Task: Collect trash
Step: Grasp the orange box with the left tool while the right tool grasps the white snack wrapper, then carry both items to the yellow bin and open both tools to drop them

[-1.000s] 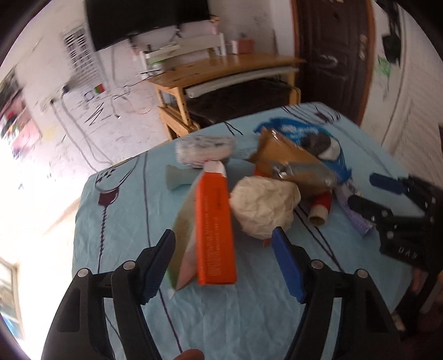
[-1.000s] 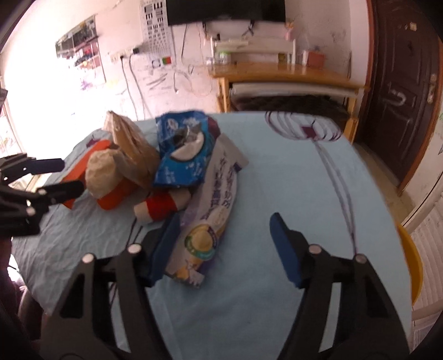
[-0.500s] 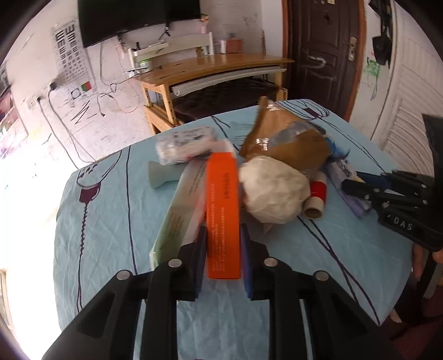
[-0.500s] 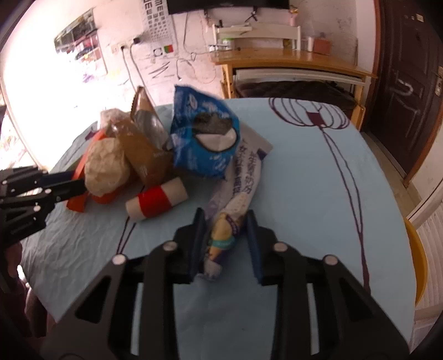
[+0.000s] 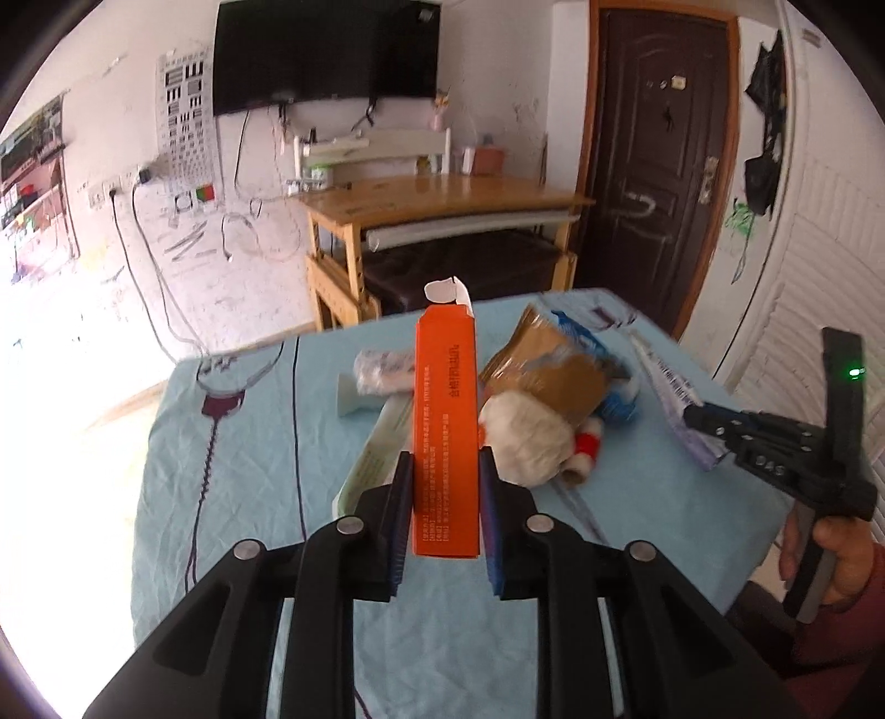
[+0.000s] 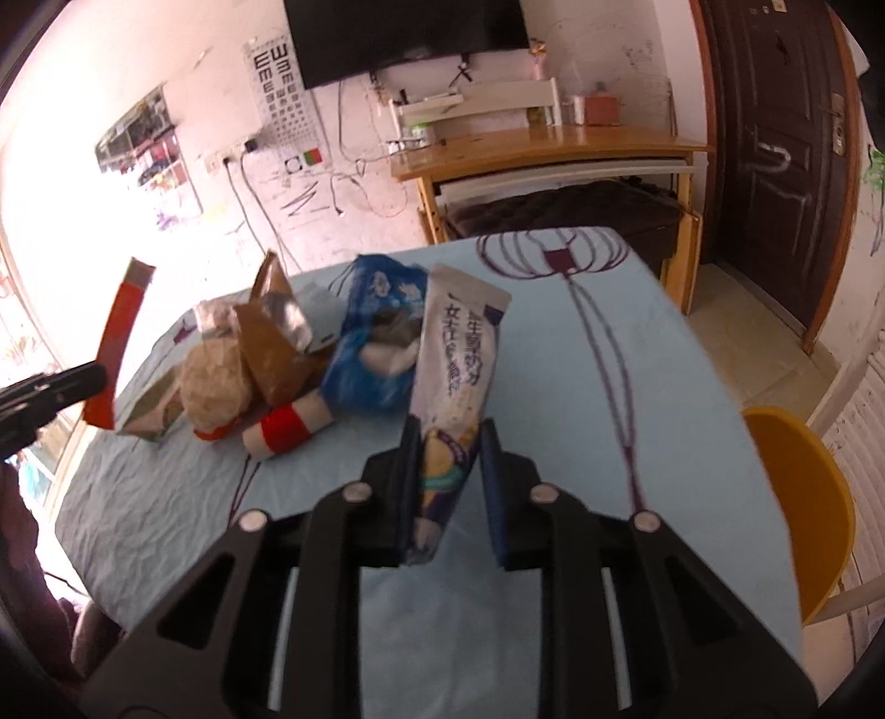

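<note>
My left gripper (image 5: 446, 511) is shut on a long orange carton (image 5: 446, 426), which is lifted and tilts up off the table. My right gripper (image 6: 448, 489) is shut on a white and purple snack pouch (image 6: 456, 365), raised by its lower end. In the left wrist view the right gripper (image 5: 698, 416) shows at the right edge with the pouch (image 5: 672, 395) in it. The remaining pile lies on the light-blue tablecloth (image 5: 238, 442): a crumpled white paper ball (image 5: 525, 431), a brown bag (image 5: 558, 368), a blue wrapper (image 6: 373, 354), a red-banded roll (image 6: 285, 428) and a greenish flat box (image 5: 373, 448).
A person's hand (image 5: 835, 558) grips the right tool's handle. A yellow chair (image 6: 802, 498) stands beside the table at the right. Behind the table are a wooden desk (image 5: 442, 204), a dark door (image 5: 658, 160) and a wall-mounted screen (image 5: 326, 50).
Both grippers went from open to shut, the left on the orange carton, the right on the pouch. Both items have since been lifted off the pile.
</note>
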### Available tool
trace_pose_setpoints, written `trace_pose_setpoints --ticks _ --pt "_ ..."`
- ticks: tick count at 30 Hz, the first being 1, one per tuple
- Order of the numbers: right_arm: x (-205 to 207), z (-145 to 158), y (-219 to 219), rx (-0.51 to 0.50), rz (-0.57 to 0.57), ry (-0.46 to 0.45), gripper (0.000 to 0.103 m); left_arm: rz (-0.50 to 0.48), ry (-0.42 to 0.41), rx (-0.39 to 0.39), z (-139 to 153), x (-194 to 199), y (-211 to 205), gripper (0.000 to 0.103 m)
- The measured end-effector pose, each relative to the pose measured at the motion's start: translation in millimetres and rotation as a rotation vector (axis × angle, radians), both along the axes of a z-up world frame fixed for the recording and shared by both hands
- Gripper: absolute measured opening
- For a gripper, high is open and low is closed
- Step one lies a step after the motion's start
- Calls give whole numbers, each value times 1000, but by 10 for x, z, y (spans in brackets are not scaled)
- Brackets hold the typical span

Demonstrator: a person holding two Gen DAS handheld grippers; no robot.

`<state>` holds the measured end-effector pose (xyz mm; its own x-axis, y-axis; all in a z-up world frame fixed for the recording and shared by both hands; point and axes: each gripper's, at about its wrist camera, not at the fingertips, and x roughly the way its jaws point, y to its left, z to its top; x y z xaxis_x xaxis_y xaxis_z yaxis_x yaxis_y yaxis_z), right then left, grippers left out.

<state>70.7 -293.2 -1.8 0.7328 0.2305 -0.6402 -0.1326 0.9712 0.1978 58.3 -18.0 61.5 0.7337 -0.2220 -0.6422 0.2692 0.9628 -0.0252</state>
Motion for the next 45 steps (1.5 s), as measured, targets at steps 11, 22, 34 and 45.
trace_pose_setpoints --ticks 11,22,34,45 --pt "-109 215 -611 9 -141 -80 20 -199 -37 -2 311 -60 -821 18" --pt "-52 -136 -1699 6 -372 -18 20 -394 81 -3 170 347 -2250 18" --pt "238 -1003 -2225 17 -436 213 38 -395 298 37 -518 885 -3682 18" --pt "-50 -1052 -2767 130 -548 196 41 -420 453 46 -917 978 -4061 22"
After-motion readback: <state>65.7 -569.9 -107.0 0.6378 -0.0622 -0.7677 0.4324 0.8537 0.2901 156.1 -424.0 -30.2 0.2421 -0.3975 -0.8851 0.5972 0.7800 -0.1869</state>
